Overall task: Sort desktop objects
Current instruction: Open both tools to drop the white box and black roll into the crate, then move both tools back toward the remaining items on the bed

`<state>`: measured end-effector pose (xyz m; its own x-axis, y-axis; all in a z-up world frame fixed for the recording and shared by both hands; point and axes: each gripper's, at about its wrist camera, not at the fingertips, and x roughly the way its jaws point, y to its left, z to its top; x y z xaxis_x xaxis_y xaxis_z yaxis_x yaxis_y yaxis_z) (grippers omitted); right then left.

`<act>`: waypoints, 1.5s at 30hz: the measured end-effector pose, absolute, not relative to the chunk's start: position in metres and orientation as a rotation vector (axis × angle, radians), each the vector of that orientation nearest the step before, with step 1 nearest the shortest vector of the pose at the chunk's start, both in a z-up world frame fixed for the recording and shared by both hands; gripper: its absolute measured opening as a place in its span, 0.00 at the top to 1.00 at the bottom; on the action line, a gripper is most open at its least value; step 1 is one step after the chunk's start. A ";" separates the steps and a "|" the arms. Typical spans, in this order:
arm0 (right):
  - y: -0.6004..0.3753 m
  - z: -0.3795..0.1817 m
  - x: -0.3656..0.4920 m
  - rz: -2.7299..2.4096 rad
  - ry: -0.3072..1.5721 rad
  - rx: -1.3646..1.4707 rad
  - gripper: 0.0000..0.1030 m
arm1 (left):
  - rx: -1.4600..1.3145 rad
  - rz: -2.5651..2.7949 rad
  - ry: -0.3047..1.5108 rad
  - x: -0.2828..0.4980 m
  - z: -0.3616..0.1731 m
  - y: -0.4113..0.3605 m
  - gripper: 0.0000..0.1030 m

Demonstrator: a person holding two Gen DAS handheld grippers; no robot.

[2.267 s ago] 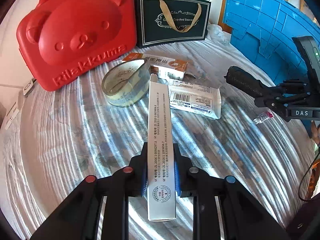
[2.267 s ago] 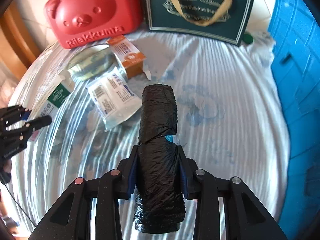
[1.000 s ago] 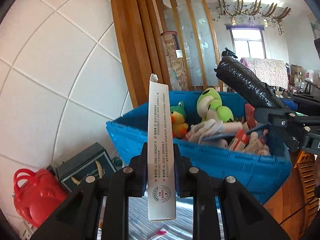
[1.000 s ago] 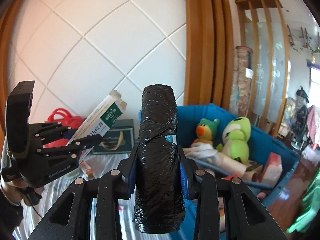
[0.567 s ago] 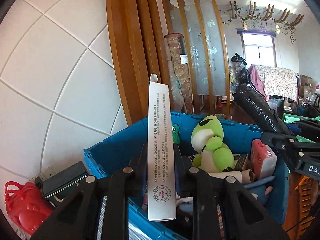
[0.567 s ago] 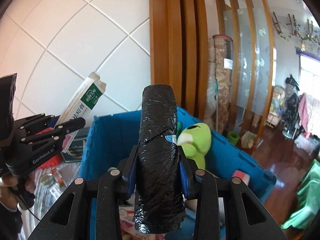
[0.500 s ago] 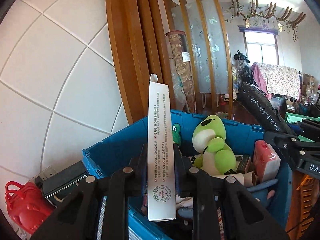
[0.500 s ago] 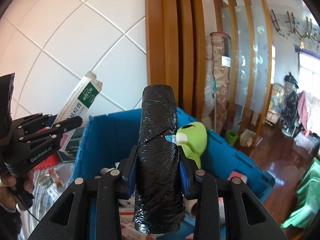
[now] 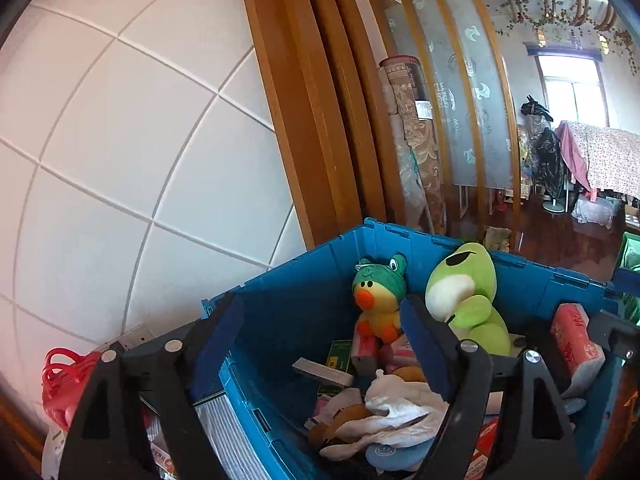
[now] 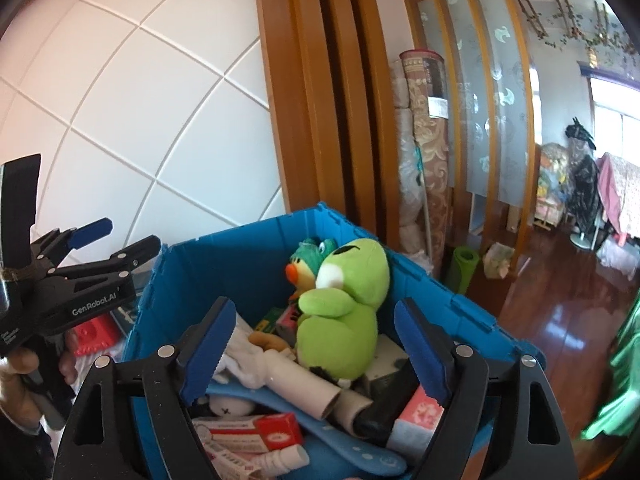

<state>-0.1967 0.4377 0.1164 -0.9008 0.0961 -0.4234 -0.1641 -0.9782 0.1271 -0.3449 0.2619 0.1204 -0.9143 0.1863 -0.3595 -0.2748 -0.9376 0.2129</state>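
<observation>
So both grippers hang over the blue crate (image 9: 304, 300), and both have just been opening: the left gripper (image 9: 320, 320) has its fingers spread wide with nothing between them, and the right gripper (image 10: 312, 328) is the same, pads well apart and empty. The black roll (image 10: 384, 404) lies in the crate among the other things, just under the right gripper, beside a white tube (image 10: 296, 380) and the green frog toy (image 10: 344, 304). A flat grey carton (image 9: 322, 372) lies slanted on the pile below the left gripper; it may be the long box, though I can't be sure from this angle. So this round of dropping looks done. What remains on the table is mostly hidden; only a red bag (image 9: 64, 376) shows at the left edge.
</observation>
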 end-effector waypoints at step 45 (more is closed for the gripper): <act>0.212 0.084 -0.175 3.179 0.201 -0.698 0.05 | -0.691 3.044 0.466 -0.260 0.032 -0.037 0.21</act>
<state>-0.1748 0.2115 0.0842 -0.9015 -0.1420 -0.4088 0.0893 -0.9853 0.1453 -0.2597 -0.0373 0.0322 -0.9042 -0.0784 -0.4200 -0.0508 -0.9563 0.2878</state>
